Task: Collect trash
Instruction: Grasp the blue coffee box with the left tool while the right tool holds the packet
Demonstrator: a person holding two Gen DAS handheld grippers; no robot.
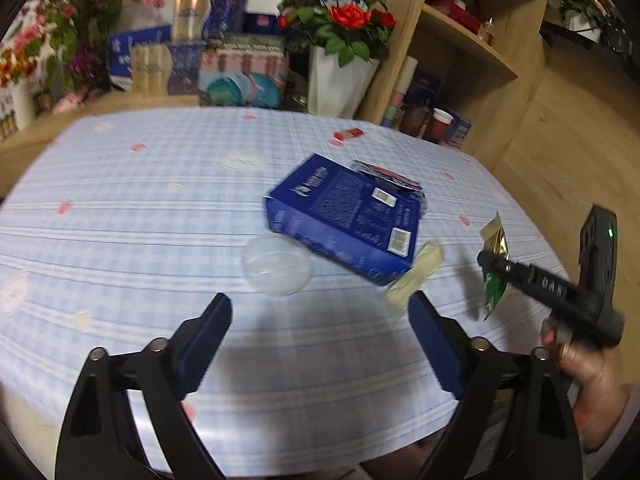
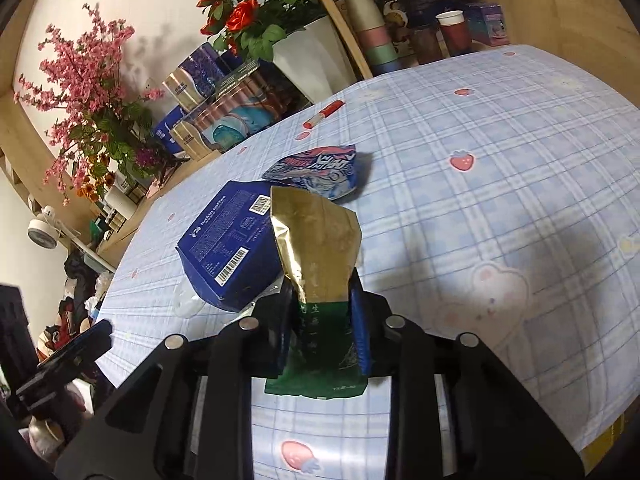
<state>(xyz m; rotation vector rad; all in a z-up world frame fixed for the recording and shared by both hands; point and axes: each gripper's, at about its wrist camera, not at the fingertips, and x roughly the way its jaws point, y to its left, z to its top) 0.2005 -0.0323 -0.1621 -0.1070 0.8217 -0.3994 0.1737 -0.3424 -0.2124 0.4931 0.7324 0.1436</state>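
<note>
My right gripper is shut on a gold and green foil pouch, lifted off the table; the left wrist view shows that pouch at the right gripper's tip. A blue coffee box lies mid-table, also seen as the box just left of the pouch. A crumpled blue snack wrapper lies behind it. A clear plastic lid and a pale sachet lie beside the box. My left gripper is open above the cloth, short of the lid, nothing between its fingers.
The table wears a blue checked cloth. A red and white tube lies near its far edge. Behind stand a white vase of red roses, stacked boxes, pink flowers and a wooden shelf with paper cups.
</note>
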